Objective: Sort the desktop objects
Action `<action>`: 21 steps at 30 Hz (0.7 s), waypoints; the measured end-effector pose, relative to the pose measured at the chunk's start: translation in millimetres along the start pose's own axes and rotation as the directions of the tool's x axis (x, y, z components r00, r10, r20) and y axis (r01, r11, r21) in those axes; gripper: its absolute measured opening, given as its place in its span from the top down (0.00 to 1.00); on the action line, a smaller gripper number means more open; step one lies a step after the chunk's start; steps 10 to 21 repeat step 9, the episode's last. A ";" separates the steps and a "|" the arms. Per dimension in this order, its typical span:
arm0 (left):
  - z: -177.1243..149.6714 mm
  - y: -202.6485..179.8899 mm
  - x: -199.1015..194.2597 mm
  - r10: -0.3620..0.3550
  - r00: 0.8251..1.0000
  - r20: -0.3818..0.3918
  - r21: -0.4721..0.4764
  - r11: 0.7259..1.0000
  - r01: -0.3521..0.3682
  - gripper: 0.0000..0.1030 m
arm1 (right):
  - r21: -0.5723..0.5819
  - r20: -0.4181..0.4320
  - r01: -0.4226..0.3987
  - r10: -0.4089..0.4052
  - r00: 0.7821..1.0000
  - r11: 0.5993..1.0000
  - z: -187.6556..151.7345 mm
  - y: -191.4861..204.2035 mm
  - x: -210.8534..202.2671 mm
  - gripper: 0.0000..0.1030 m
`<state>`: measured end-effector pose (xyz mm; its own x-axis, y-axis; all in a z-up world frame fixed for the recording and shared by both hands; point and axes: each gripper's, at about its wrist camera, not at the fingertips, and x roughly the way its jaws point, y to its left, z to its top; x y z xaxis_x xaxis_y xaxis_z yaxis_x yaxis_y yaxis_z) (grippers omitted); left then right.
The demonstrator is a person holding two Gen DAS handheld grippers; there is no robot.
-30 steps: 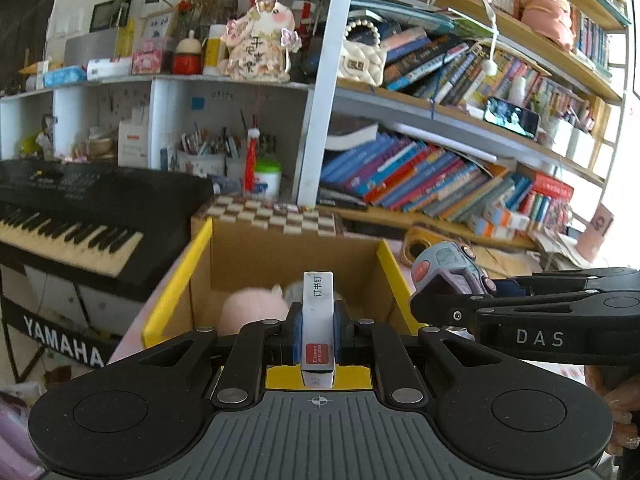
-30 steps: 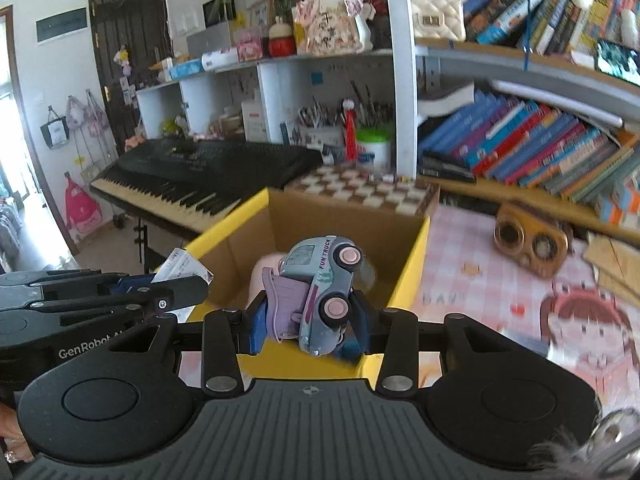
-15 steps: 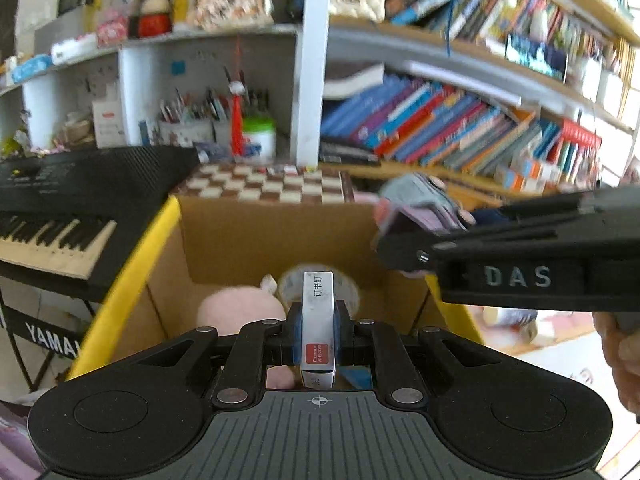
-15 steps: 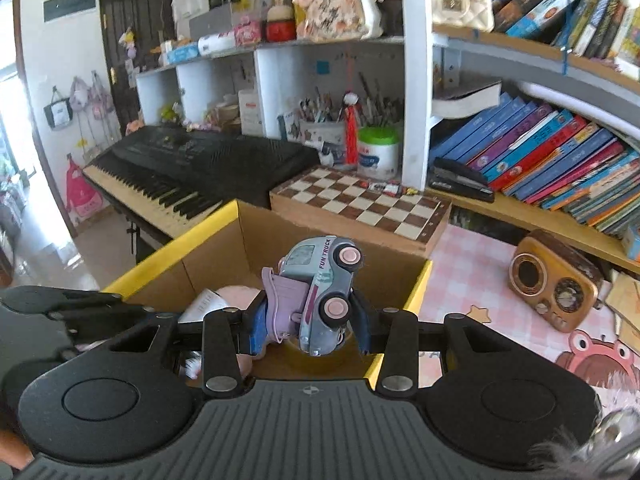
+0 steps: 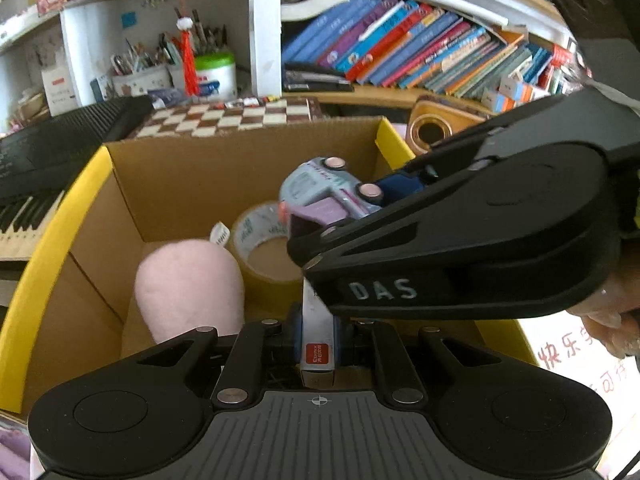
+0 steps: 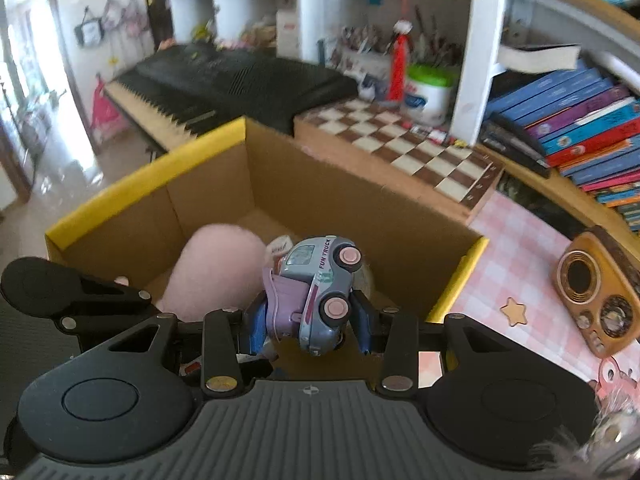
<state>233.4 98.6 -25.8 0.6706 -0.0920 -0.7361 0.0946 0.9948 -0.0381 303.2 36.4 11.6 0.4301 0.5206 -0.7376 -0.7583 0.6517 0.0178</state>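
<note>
You were at the drop-off step: your right tongs [image 6: 308, 320] were clamped on the toy truck [image 6: 316, 292] above the open cardboard box [image 6: 332, 188], your left tongs [image 5: 318, 344] clamped on a small white box [image 5: 317, 340] over it too. Next, I judge, each needed opening clear of the plush [image 5: 188, 284] and tape roll [image 5: 260, 248].

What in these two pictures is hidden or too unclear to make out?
- Left wrist view: the upper part of the small white box in the left gripper is covered by the right gripper.
- Left wrist view: part of the tape roll is hidden behind the toy truck and the pink plush.
- Right wrist view: the cardboard box floor is mostly hidden by the plush and truck.
- Right wrist view: shelf clutter is blurred.
</note>
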 end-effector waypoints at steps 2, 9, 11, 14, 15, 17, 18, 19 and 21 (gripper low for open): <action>0.2 1.1 0.8 -0.003 1.000 -0.004 -0.003 1.000 0.003 0.87 | -0.032 -0.008 0.005 -0.005 1.000 0.999 0.7 2.3 3.4 0.62; 2.5 2.0 1.9 0.007 1.000 -0.001 -0.021 1.000 -0.007 0.82 | -0.111 -0.036 0.027 -0.031 0.999 0.993 3.4 2.1 13.9 0.62; 2.5 2.0 1.9 0.007 1.000 -0.001 -0.021 1.000 -0.007 0.82 | -0.111 -0.036 0.027 -0.031 0.999 0.993 3.4 2.1 13.9 0.62; 2.5 2.0 1.9 0.007 1.000 -0.001 -0.021 1.000 -0.007 0.82 | -0.111 -0.036 0.027 -0.031 0.999 0.993 3.4 2.1 13.9 0.62; 2.5 2.0 1.9 0.007 1.000 -0.001 -0.021 1.000 -0.007 0.82 | -0.111 -0.036 0.027 -0.031 0.999 0.993 3.4 2.1 13.9 0.62; 2.5 2.0 1.9 0.007 1.000 -0.001 -0.021 1.000 -0.007 0.82 | -0.111 -0.036 0.027 -0.031 0.999 0.993 3.4 2.1 13.9 0.62; 2.5 2.0 1.9 0.007 1.000 -0.001 -0.021 1.000 -0.007 0.82 | -0.111 -0.036 0.027 -0.031 0.999 0.993 3.4 2.1 13.9 0.62; 2.5 2.0 1.9 0.007 1.000 -0.001 -0.021 1.000 -0.007 0.82 | -0.111 -0.036 0.027 -0.031 0.999 0.993 3.4 2.1 13.9 0.62; 2.5 2.0 1.9 0.007 1.000 -0.001 -0.021 1.000 -0.007 0.82 | -0.111 -0.036 0.027 -0.031 0.999 0.993 3.4 2.1 13.9 0.62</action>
